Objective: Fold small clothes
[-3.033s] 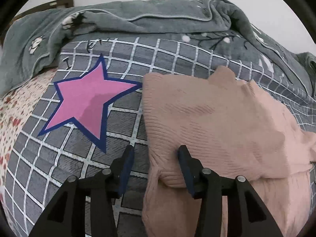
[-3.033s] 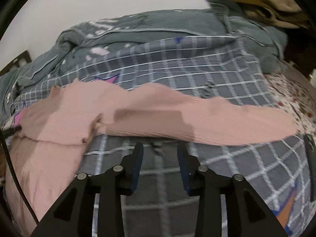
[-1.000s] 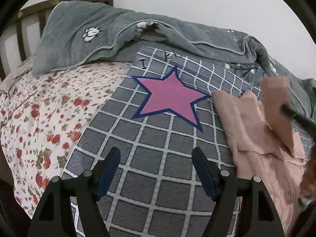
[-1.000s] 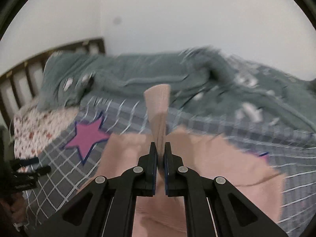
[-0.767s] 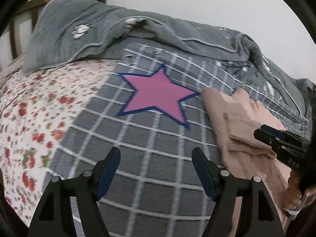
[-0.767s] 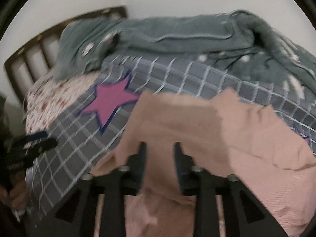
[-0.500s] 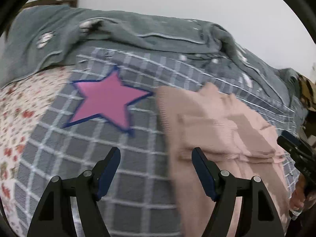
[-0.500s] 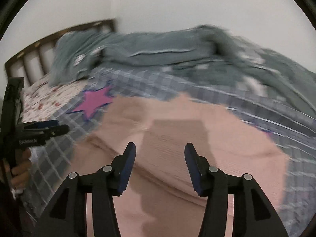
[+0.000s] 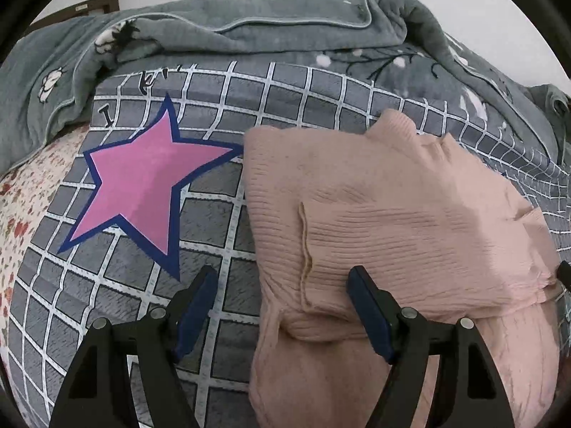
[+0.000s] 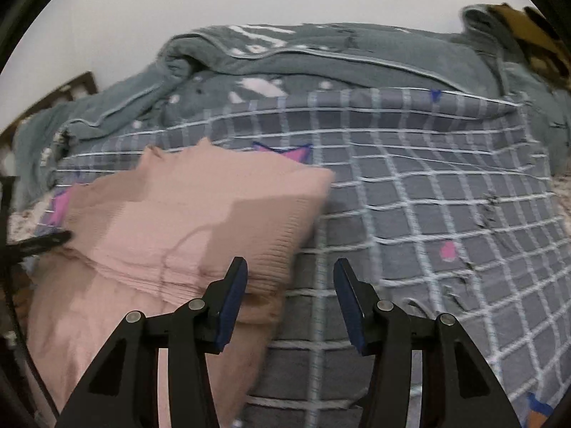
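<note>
A pink ribbed knit top [image 9: 385,221] lies on the grey checked bedspread [image 9: 221,221], both sleeves folded in over its body. My left gripper [image 9: 282,303] is open and empty, low over the top's left edge, one finger on each side of that edge. In the right wrist view the same top [image 10: 185,221] lies at the left. My right gripper [image 10: 291,292] is open and empty just past the top's right edge, its left finger over the folded sleeve hem.
A crumpled grey-green blanket [image 9: 249,32] lies along the far side of the bed. A pink star [image 9: 142,185] is printed on the bedspread left of the top. A floral sheet [image 9: 21,207] shows at the far left. The left gripper's tip [image 10: 39,242] shows at the right view's left edge.
My right gripper carried the right sleeve across the top, let it go and opened, then swung back to the top's right edge. My left gripper swung from the star side to the top's left edge.
</note>
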Demonstrator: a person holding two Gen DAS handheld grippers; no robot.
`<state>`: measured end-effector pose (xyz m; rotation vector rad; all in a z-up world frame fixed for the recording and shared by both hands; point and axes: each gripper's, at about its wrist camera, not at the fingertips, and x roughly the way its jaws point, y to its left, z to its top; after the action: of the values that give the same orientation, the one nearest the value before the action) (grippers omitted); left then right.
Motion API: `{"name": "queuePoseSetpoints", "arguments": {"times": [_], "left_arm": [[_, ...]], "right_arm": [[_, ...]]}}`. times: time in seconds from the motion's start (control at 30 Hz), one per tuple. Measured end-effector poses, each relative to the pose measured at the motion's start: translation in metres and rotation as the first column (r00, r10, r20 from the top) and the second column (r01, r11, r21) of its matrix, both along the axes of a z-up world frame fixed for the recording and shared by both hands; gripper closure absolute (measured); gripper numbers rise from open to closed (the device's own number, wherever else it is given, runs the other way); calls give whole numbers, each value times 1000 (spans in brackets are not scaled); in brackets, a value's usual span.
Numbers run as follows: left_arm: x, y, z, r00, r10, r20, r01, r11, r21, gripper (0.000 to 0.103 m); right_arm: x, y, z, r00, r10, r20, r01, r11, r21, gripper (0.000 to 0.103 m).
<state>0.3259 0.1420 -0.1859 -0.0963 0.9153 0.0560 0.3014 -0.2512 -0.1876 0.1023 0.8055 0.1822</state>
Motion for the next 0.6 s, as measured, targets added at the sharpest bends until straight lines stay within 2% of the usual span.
{"name": "queuePoseSetpoints", "arguments": {"times": [0.07, 0.13, 0.33, 0.5, 0.6], "left_arm": [[-1, 3, 0, 1000, -1, 2, 1, 1000, -5, 28], [-5, 7, 1, 1000, 4, 1, -4, 1000, -22, 28], [-28, 12, 12, 1000, 3, 14, -2, 997, -83, 31], [-66, 7, 26, 999, -18, 41, 20, 998, -63, 32], [-93, 10, 33, 998, -12, 57, 17, 996, -87, 32]], "right_arm": [[13, 8, -14, 997, -26, -76, 22, 998, -56, 54], [17, 4, -20, 994, -33, -107, 29, 999, -32, 54], [-14, -5, 1, 997, -52, -52, 49, 998, -46, 53], [-50, -14, 16, 997, -70, -43, 67, 996, -62, 53], [-74, -16, 26, 996, -75, -41, 72, 995, -64, 53]]}}
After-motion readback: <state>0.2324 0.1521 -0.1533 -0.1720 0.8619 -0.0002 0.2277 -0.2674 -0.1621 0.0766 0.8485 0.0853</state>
